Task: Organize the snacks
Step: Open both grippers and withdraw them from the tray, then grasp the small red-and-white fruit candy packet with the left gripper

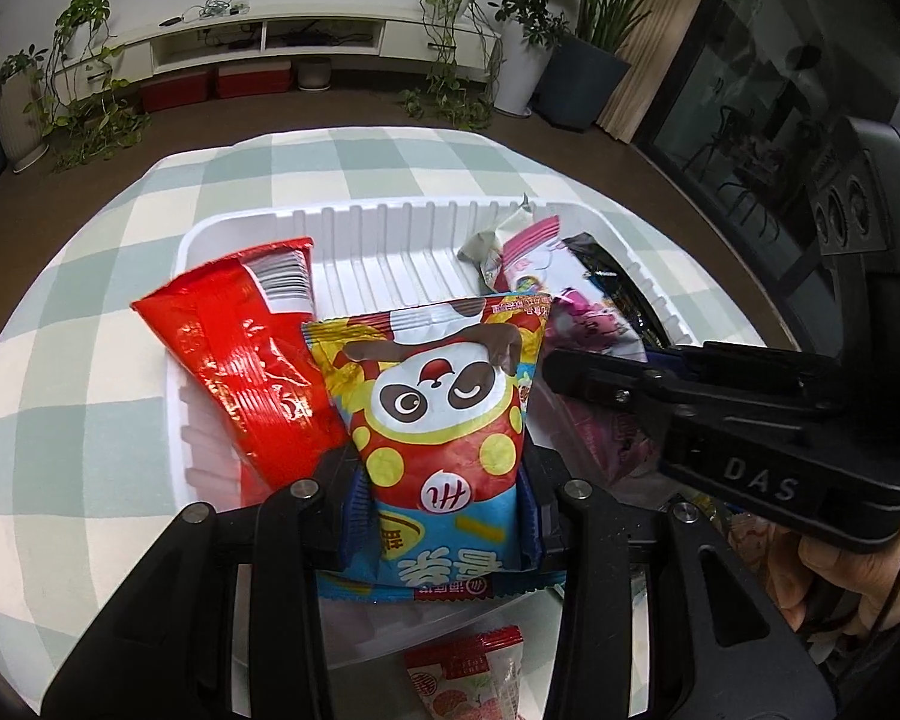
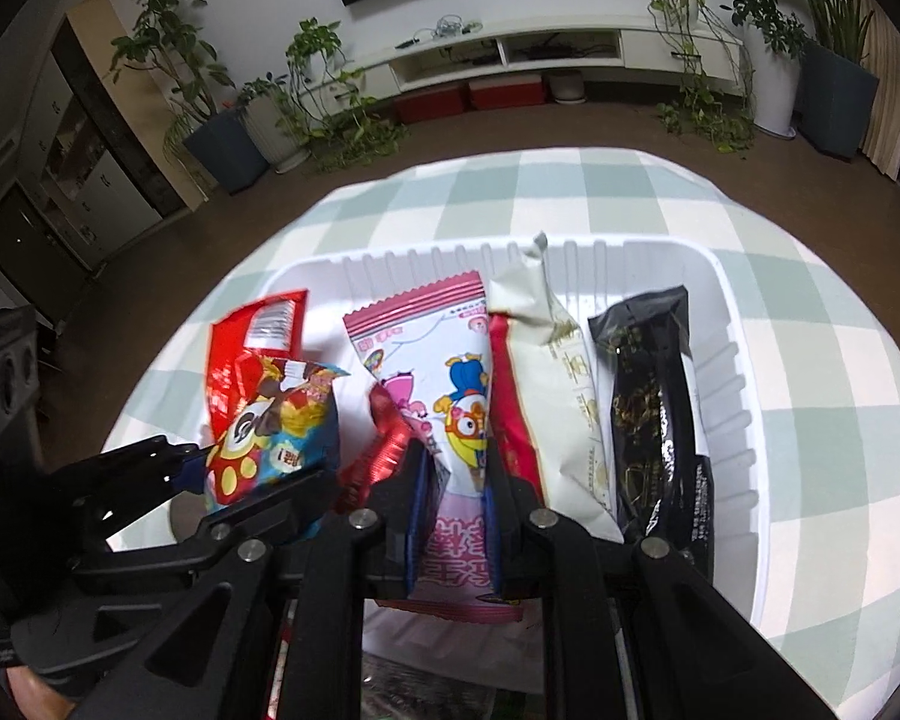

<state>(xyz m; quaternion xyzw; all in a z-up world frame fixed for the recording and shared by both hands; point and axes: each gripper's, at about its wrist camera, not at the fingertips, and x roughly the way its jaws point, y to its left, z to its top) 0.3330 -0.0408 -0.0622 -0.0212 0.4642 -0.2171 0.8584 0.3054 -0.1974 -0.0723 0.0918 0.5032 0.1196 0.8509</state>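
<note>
1. Filling up nicely, the white tray [image 2: 732,360] on the checked tablecloth [image 2: 570,192] already held three packets: a red packet [image 1: 240,360] at its left end, and a cream packet [image 2: 564,396] and a black packet [image 2: 654,420] side by side at its right end.
2. The left gripper [image 1: 444,480] pinched the panda snack bag [image 1: 444,396] by its lower end, hanging it over the tray just right of the red packet.
3. The right gripper [image 2: 453,480] was clamped tight on the pink cartoon bag [image 2: 444,384], held over the tray's middle, just left of the cream packet.
4. Neither held bag looked set down yet, so both placements seemed left to finish.
5. A small strawberry sachet [image 1: 480,678] lay outside the tray's near edge, likely still to be collected.
</note>
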